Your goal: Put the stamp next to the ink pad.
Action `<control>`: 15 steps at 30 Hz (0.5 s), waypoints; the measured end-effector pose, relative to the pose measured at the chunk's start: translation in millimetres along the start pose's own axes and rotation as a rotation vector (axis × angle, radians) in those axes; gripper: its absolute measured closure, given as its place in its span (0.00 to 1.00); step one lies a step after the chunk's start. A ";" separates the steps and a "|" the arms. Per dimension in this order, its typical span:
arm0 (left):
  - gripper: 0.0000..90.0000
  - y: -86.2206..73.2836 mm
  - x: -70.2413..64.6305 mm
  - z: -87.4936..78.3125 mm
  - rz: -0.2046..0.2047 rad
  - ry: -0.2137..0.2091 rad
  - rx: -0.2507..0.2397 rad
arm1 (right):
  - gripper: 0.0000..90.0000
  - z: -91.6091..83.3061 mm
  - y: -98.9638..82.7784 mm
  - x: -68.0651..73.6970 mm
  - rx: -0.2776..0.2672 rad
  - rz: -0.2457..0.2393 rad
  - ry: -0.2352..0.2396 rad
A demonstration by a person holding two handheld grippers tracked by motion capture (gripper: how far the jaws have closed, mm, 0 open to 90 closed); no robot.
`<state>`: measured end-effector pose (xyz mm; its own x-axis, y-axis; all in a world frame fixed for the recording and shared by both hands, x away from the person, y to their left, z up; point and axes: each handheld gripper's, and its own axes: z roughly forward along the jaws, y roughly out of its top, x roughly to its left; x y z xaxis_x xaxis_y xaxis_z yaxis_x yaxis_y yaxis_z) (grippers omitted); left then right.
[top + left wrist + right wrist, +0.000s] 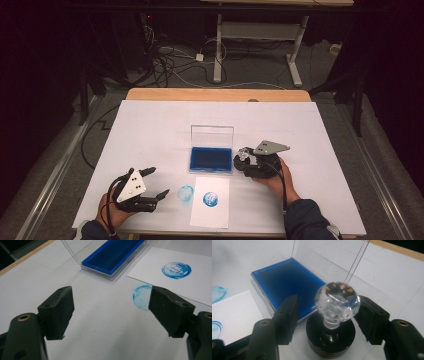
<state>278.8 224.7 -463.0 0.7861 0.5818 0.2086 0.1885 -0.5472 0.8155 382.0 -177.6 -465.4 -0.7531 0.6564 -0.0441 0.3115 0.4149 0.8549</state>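
My right claw (329, 320) stands spread around the round black-based stamp with a faceted clear crystal knob (337, 302). In the right gripper view the pads flank the knob with a gap on both sides, so nothing is pinched; the stamp stands upright by itself on the white-covered bench (150, 125), just right of the blue ink pad in its clear plastic case (211, 159). In the high view the same stamp (243, 158) stands beside the tray's right edge. I judge it is parked there so it stays next to the ink and off the paper, where its wet face cannot smear anything.

The ink pad's clear lid (212, 135) stands open and upright behind the blue pad, which keeps the inked surface free for a straight descent from above.

The small white rectangular sheet of paper (210, 202) lies in front of the tray, close to me, and carries a round blue stamped mark (210, 199). A fainter blue round smudge (185, 192) sits on the bench cover just left of the sheet.

My left claw (152, 183) rests low at the near left, spread and holding nothing, its tips pointing toward that smudge and the sheet's left edge. From there it could pin the sheet down.
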 end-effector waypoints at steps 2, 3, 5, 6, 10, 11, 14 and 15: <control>0.22 0.1 0.0 0.2 0.001 0.000 0.002 | 0.36 -1.6 0.6 0.1 -0.018 0.005 -0.001; 0.22 0.1 -0.1 0.2 0.001 0.000 0.002 | 0.34 -2.3 0.9 0.0 -0.025 0.010 -0.009; 0.22 0.2 -0.4 0.5 0.004 0.001 0.004 | 0.31 -3.5 1.7 0.4 -0.035 0.010 -0.005; 0.22 0.2 -0.3 0.5 0.003 0.001 0.003 | 0.30 -4.0 2.3 1.5 -0.035 0.005 -0.014; 0.22 0.1 -0.3 0.6 0.003 0.003 0.003 | 0.25 -6.8 5.0 5.2 -0.050 -0.014 -0.025; 0.22 0.1 -0.4 0.6 0.003 0.003 0.004 | 0.24 -7.9 5.6 6.0 -0.058 -0.017 -0.027; 0.22 0.3 -0.6 0.7 0.004 0.003 0.004 | 0.21 -12.5 8.1 7.8 -0.082 -0.028 -0.048; 0.22 0.3 -0.6 0.7 0.005 0.004 0.004 | 0.21 -14.2 9.6 7.7 -0.086 -0.023 -0.043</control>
<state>278.8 223.7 -463.2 0.7846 0.5816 0.2147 0.1875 -0.5526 0.8121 371.0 -177.5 -450.1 -0.7332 0.6747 -0.0848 0.2425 0.3759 0.8943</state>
